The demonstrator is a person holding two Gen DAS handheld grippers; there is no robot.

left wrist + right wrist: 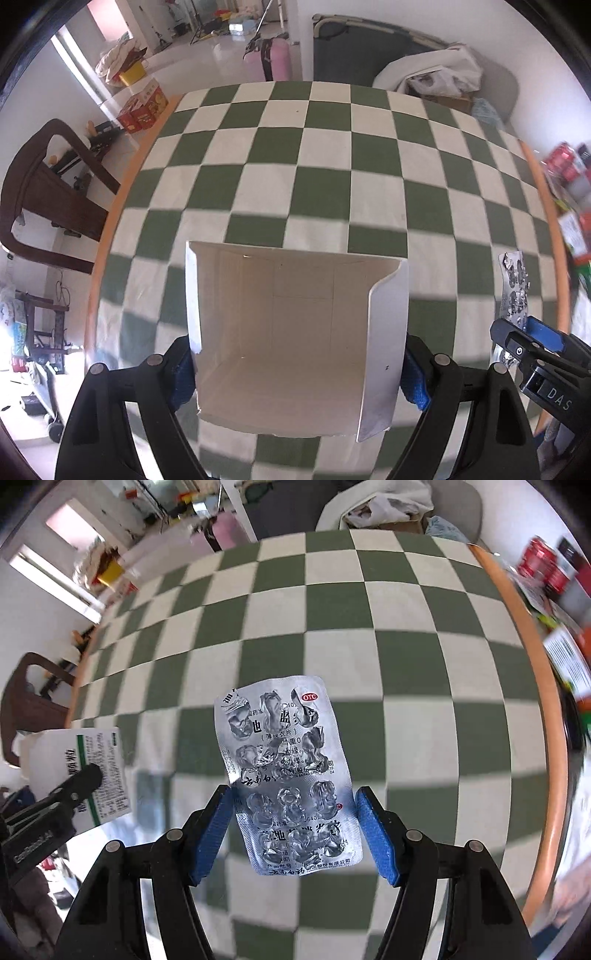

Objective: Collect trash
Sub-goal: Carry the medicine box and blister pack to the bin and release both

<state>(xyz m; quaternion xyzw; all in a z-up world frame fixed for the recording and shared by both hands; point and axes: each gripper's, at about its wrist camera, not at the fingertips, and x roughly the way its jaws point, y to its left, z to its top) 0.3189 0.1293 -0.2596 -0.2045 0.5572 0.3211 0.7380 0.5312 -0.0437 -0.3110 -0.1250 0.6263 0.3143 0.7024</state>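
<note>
I'm holding an open white box (295, 339) in my left gripper (295, 373), its blue pads pressing on both side walls, with the opening facing the camera above the checkered desk (295, 166). My right gripper (295, 827) is carrying an emptied silver blister pack (288, 779); its fingers (212, 825) are sitting just beside the pack's edges, but I cannot tell whether they are actually pinching it.

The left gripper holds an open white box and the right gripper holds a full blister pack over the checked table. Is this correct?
Not quite: the blister pack is used up, its pockets crushed and torn open, as the right wrist view shows. The rest holds: the left gripper holds the open white box, the right gripper the pack, over the checked table.
</note>
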